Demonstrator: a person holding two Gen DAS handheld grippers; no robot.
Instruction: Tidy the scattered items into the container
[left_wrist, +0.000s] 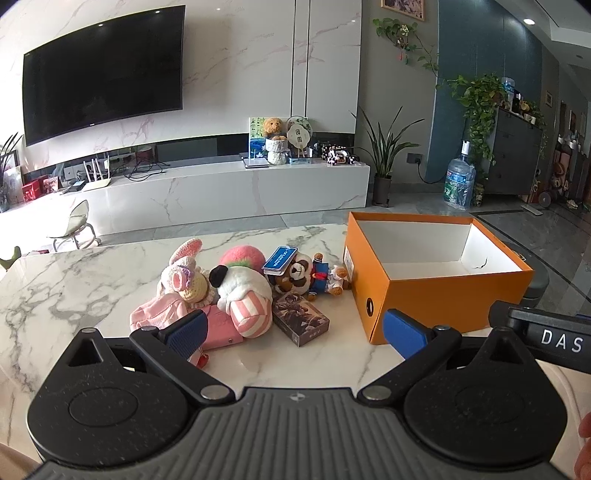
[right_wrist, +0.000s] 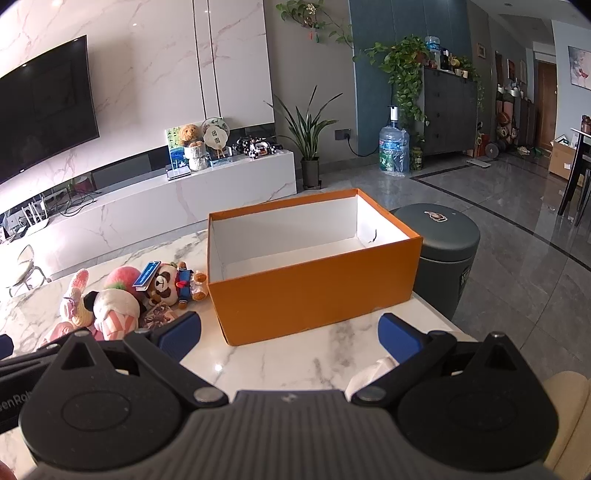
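An open orange box (left_wrist: 439, 295) with a white, empty inside stands on the marble table (left_wrist: 74, 280); it also shows in the right wrist view (right_wrist: 314, 299). Left of it lies a pile of toys: a pink-eared bunny (left_wrist: 184, 277), a white plush with a striped pink foot (left_wrist: 240, 291), a pink ball (left_wrist: 242, 256), a small panda-bear doll (left_wrist: 301, 275) with a blue tag (left_wrist: 279, 258), and a dark card box (left_wrist: 301, 317). My left gripper (left_wrist: 295, 332) is open, hovering just before the pile. My right gripper (right_wrist: 290, 334) is open, in front of the box.
A dark round bin (right_wrist: 439, 251) stands on the floor right of the table. The other gripper's black body (left_wrist: 546, 332) shows at the right of the left wrist view. A TV unit (left_wrist: 221, 192) and a potted plant (left_wrist: 382, 155) stand across the room.
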